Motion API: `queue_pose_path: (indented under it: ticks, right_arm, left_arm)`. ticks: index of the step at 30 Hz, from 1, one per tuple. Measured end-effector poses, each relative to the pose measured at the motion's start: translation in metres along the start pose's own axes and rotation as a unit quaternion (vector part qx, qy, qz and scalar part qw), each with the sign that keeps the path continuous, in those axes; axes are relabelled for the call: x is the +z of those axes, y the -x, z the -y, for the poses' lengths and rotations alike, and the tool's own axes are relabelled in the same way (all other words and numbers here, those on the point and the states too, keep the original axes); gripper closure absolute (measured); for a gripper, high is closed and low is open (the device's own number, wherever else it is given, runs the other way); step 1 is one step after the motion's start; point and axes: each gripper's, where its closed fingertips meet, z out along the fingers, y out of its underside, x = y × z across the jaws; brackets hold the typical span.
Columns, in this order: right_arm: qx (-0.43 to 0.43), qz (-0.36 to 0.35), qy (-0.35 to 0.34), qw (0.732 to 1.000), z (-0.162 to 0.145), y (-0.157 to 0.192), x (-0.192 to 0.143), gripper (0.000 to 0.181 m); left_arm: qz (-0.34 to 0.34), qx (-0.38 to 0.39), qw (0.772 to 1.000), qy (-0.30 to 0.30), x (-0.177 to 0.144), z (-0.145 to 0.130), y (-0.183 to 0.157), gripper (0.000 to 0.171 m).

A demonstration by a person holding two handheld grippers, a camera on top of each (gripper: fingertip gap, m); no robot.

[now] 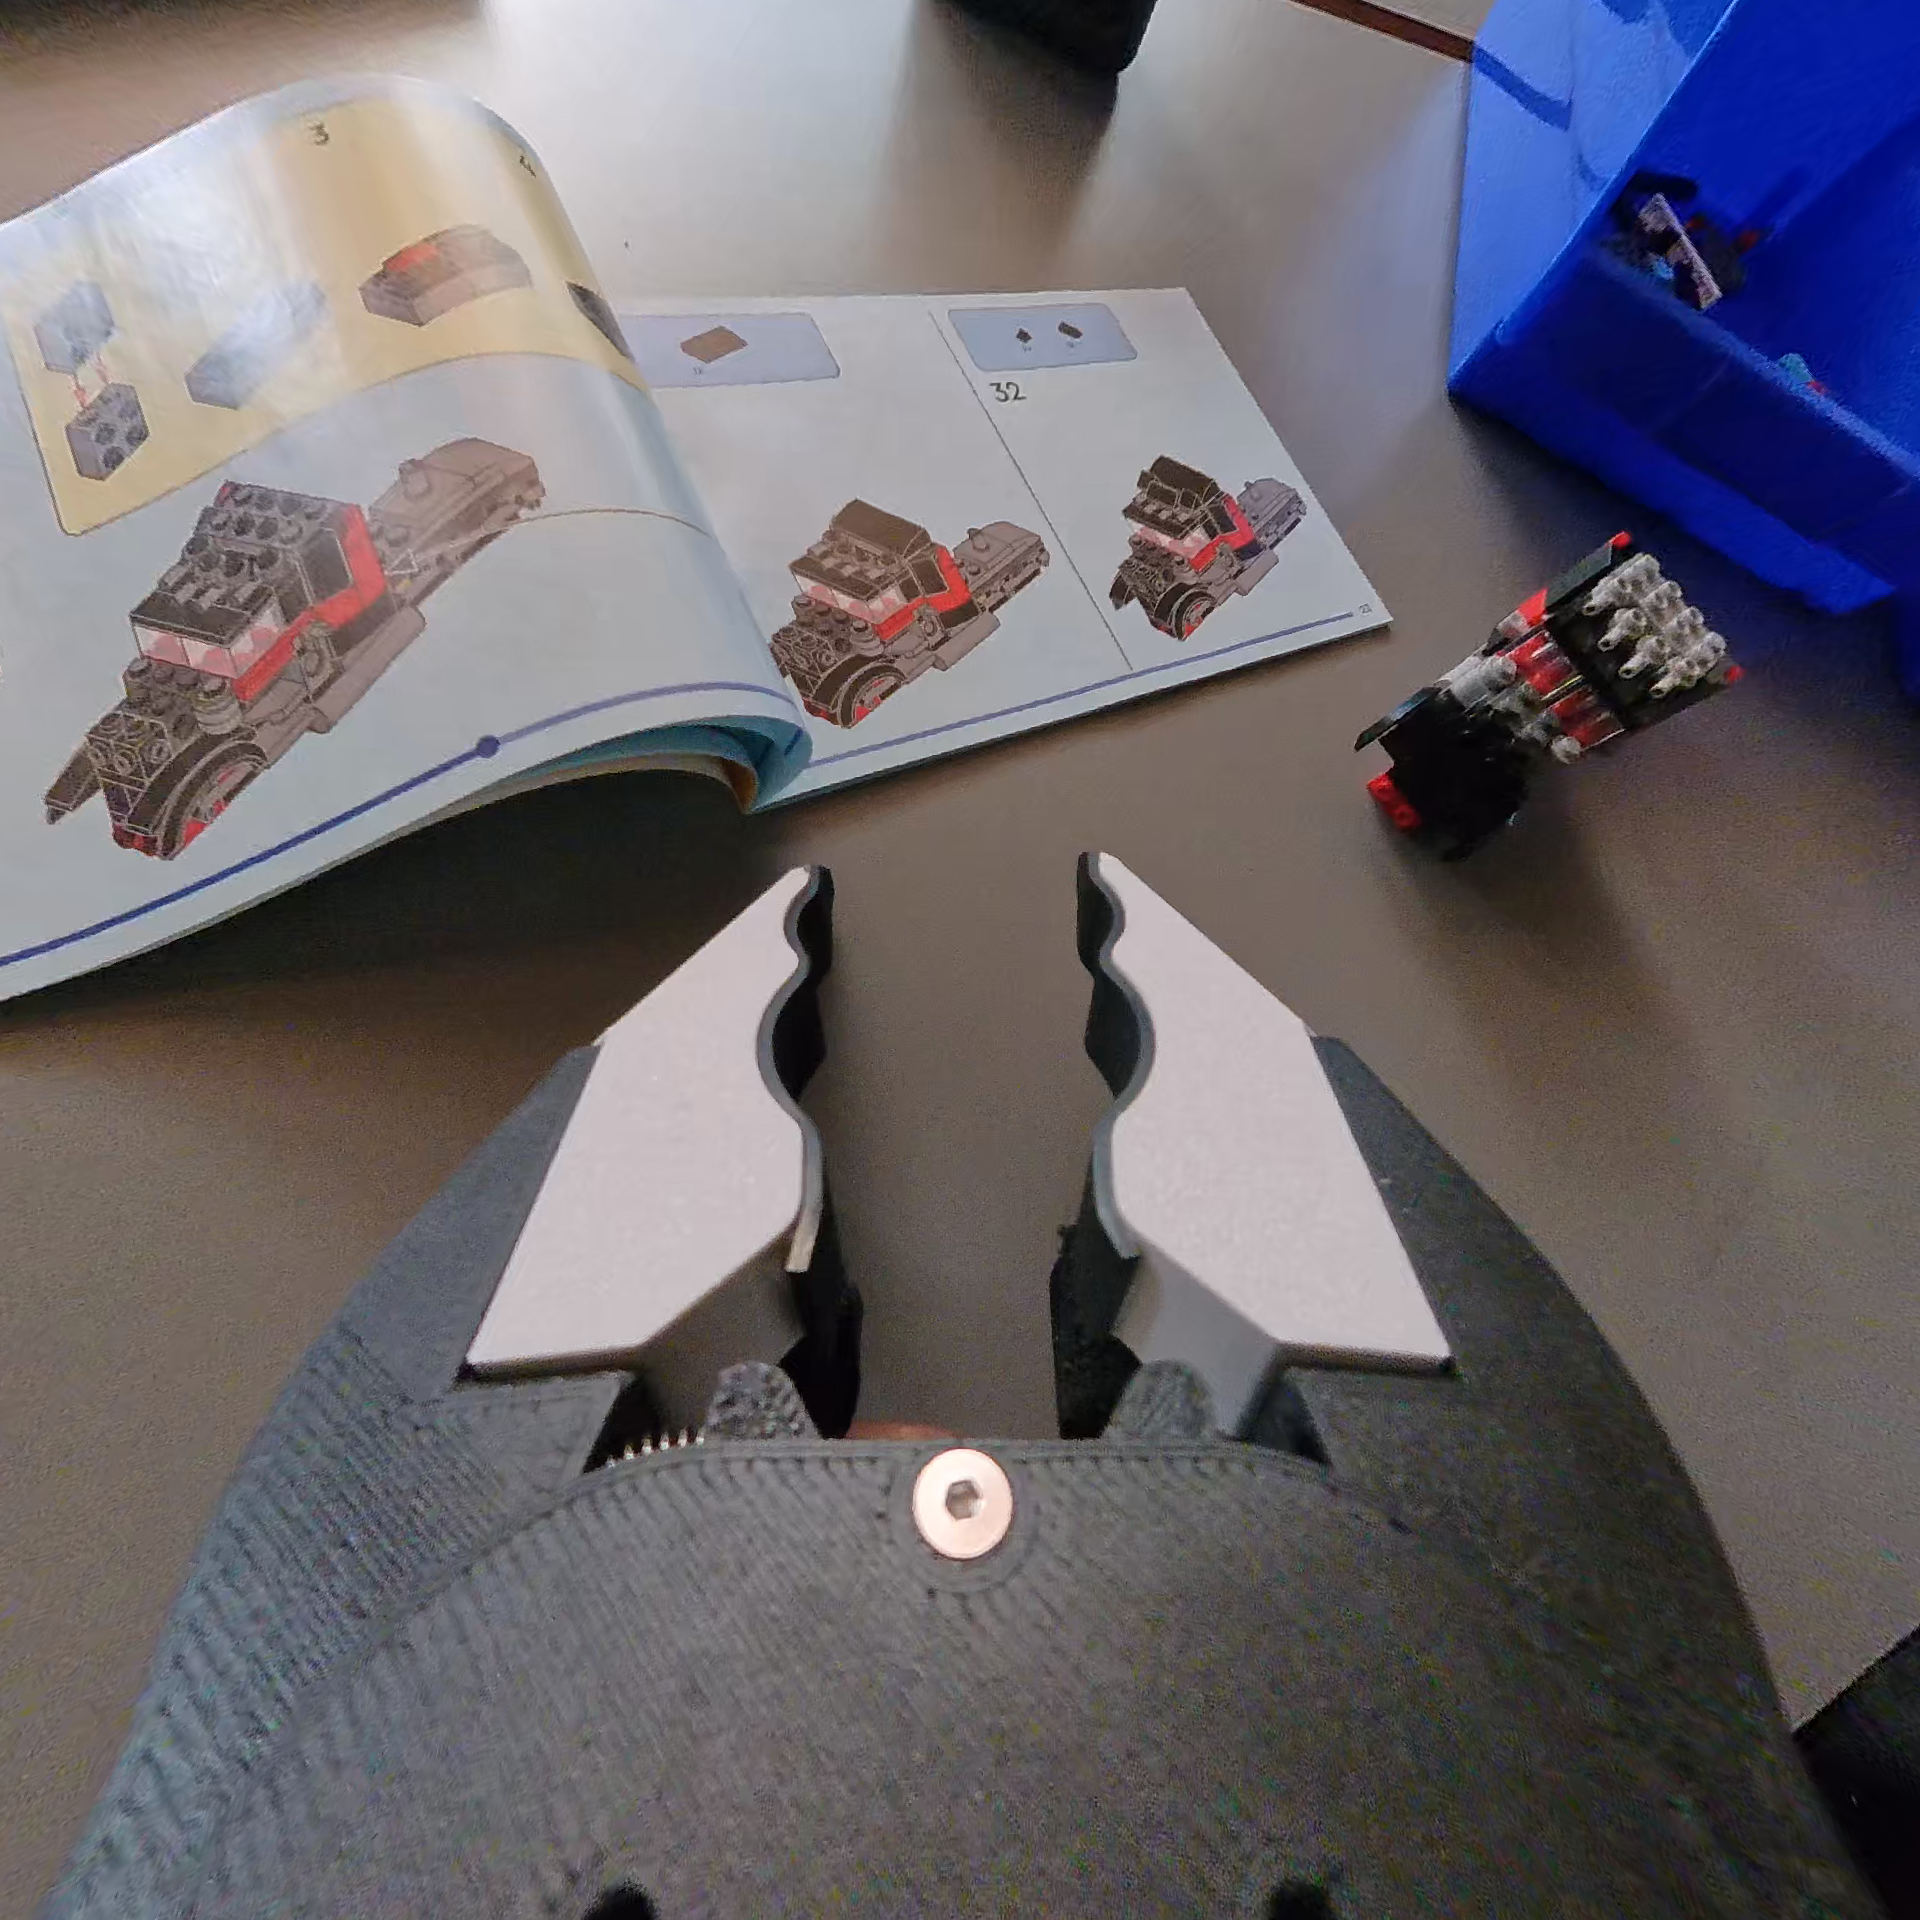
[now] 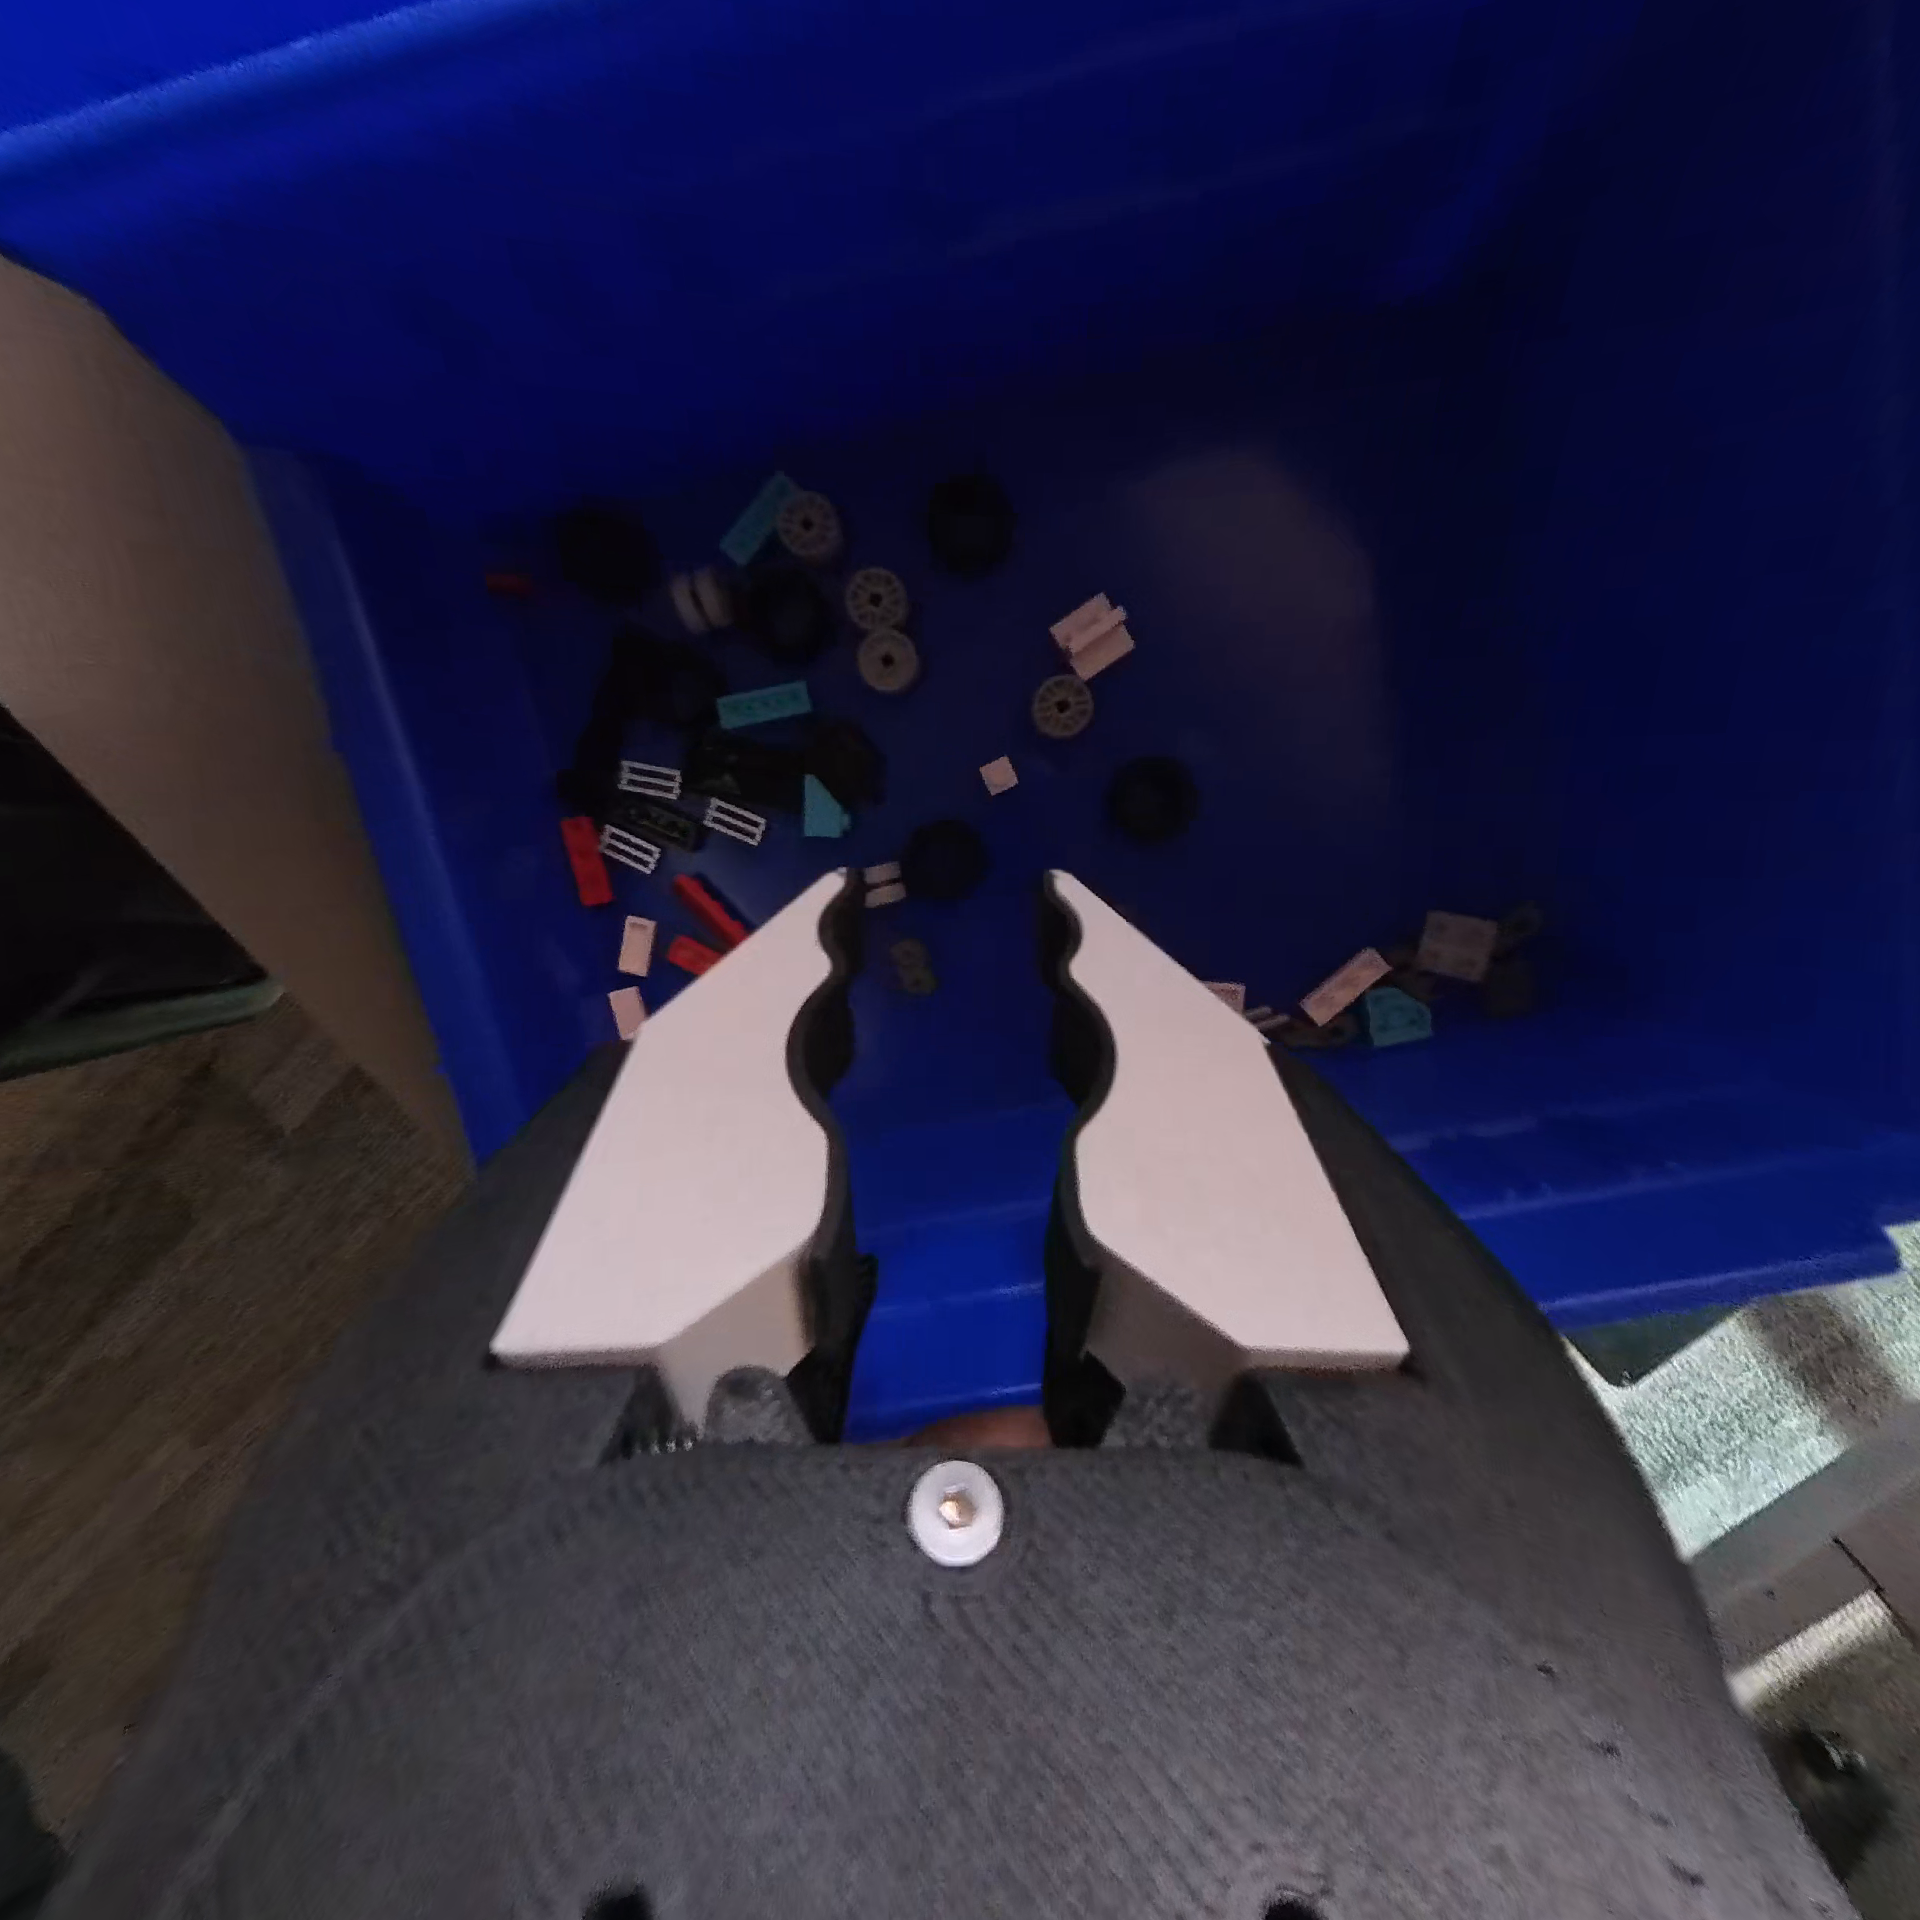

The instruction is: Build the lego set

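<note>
Left wrist view: my left gripper [image 1: 954,883] hangs empty, fingers apart, over the table [image 1: 1299,1039]; part-built lego truck [image 1: 1548,707] lies beside the blue bin [image 1: 1662,395], instruction booklet [image 1: 623,499] open. Right gripper [image 2: 948,894] is spread, over loose lego pieces [image 2: 790,707] inside the bin.

The open instruction booklet [image 1: 935,499] bears the only writing in view. A printed step number stands at the top of its right page and another near the top of the curled left page. The pale parts boxes hold small count marks, and the lower right corner has a page number, all too small to read.
</note>
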Motion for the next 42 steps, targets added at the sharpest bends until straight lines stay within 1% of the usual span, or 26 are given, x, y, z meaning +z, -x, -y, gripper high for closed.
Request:
queue_pose_path:
  ticks: [4, 13, 22, 31, 37, 42]
  right_arm:
    - [0.003, 0.011, -0.017, 1.000, 0.002, 0.001, 0.000, 0.147]
    - [0.010, 0.023, -0.023, 0.999, -0.003, 0.000, 0.006, 0.146]
    - [0.005, 0.015, -0.027, 0.999, 0.004, 0.003, 0.000, 0.147]
    - [-0.008, 0.005, -0.052, 0.999, 0.030, 0.030, -0.012, 0.147]
    - [-0.026, -0.002, -0.074, 0.997, 0.057, 0.061, -0.020, 0.148]
    - [-0.043, -0.011, -0.088, 0.995, 0.083, 0.089, -0.027, 0.148]
  left_arm:
    - [-0.002, -0.003, 1.000, -0.005, -0.001, 0.001, 0.000, 0.123]
    - [0.001, -0.007, 1.000, 0.002, 0.001, 0.000, 0.001, 0.123]
    - [-0.001, -0.003, 1.000, -0.002, 0.000, 0.001, 0.000, 0.123]
    - [-0.014, 0.006, 1.000, -0.012, -0.003, 0.003, -0.005, 0.123]
    - [-0.027, 0.004, 0.999, -0.023, -0.005, 0.005, -0.007, 0.123]
    - [-0.055, -0.007, 0.997, -0.050, -0.012, 0.011, -0.011, 0.123]
